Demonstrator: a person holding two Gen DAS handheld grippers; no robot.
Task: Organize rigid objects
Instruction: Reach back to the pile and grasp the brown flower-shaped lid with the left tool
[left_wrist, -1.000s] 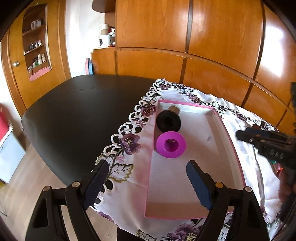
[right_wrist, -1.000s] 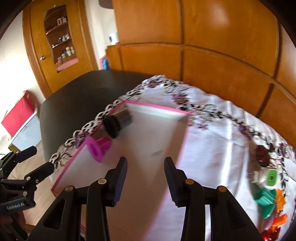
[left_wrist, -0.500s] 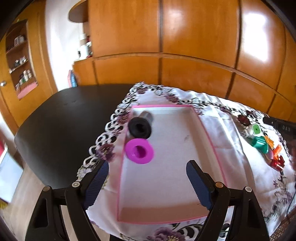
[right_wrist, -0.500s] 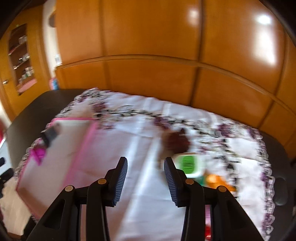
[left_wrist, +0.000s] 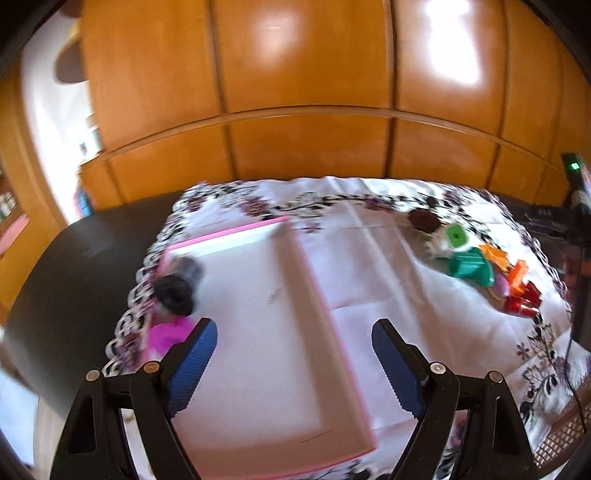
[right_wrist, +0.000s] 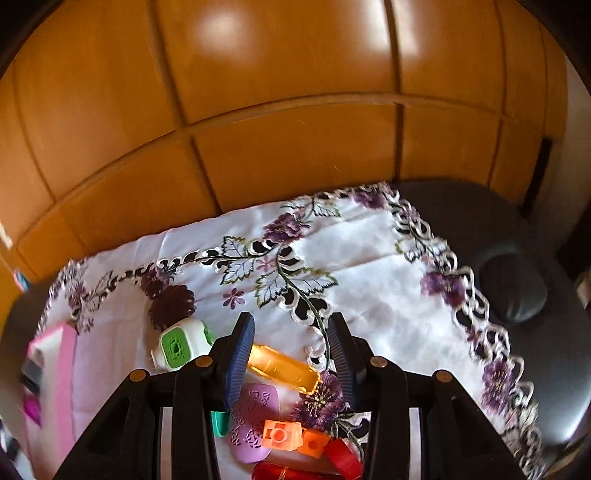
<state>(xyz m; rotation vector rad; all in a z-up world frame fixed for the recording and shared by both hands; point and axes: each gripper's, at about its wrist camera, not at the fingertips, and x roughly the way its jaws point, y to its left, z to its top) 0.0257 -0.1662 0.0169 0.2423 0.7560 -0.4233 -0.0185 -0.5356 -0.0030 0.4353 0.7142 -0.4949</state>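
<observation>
A dark table fills the lower half of both views, with orange wooden panels behind it. A white cloth with purple flowers and a lace edge covers most of the table.

In the left view a shallow white tray with a pink rim lies at the lower centre. The left gripper stands wide with nothing between its blue pads; its left finger is over the tray and its right finger is over the cloth just right of the pink rim. A black spool lies in the tray at the left side, above the left finger. A pink spool lies just below it, partly hidden behind that finger. Both are blurred.

The pile of small toys is at the right edge of the left view, well apart from the left gripper. In the right view the pile is at the lower centre, under the right gripper. This gripper is about half open and holds nothing. An amber piece lies on the cloth between the fingers in the picture; I cannot tell if the pads touch it. A white cube with green faces lies left of the left finger. Below are a lilac patterned disc, an orange block, a green piece mostly hidden, and red pieces at the bottom edge.
</observation>
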